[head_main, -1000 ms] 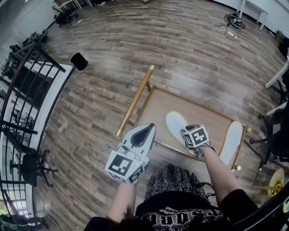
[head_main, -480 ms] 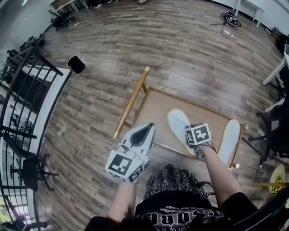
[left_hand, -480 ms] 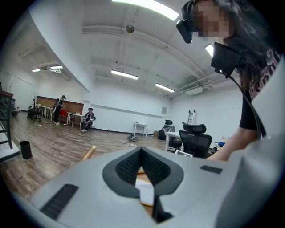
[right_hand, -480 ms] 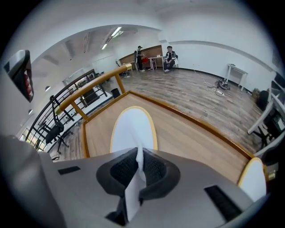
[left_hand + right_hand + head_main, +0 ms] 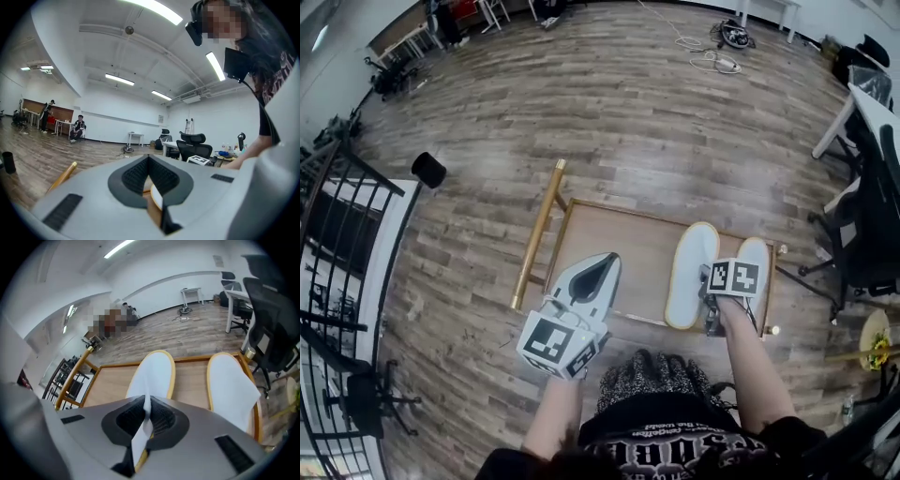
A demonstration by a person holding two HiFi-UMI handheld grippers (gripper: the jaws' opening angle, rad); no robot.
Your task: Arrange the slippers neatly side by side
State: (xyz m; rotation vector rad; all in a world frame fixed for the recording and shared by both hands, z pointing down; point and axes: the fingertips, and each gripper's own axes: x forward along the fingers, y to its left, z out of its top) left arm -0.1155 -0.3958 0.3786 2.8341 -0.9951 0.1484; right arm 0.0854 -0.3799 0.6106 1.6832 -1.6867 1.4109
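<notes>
Head view: the left slipper [image 5: 692,267] and right slipper [image 5: 757,249] were seen side by side on the tray [image 5: 609,239]; left gripper view: the jaws of the left gripper [image 5: 148,159] were found pressed together, empty; right gripper view: the jaws of the right gripper [image 5: 144,418], just closed, were clamped on the left slipper's rim.

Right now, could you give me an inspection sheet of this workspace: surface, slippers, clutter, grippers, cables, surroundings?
Surface: wooden tray with a gold rail, on a plank floor.
Job's things: two white slippers on the tray, roughly parallel, with a gap between them: held slipper, free slipper.
Clutter: black cylinder on the floor.
Grippers: right hand-held gripper has just been closing and pinches the held slipper's heel edge; left hand-held gripper shut, empty.
Cables: white cable loose on the far floor.
Surroundings: black railing, office chairs.
</notes>
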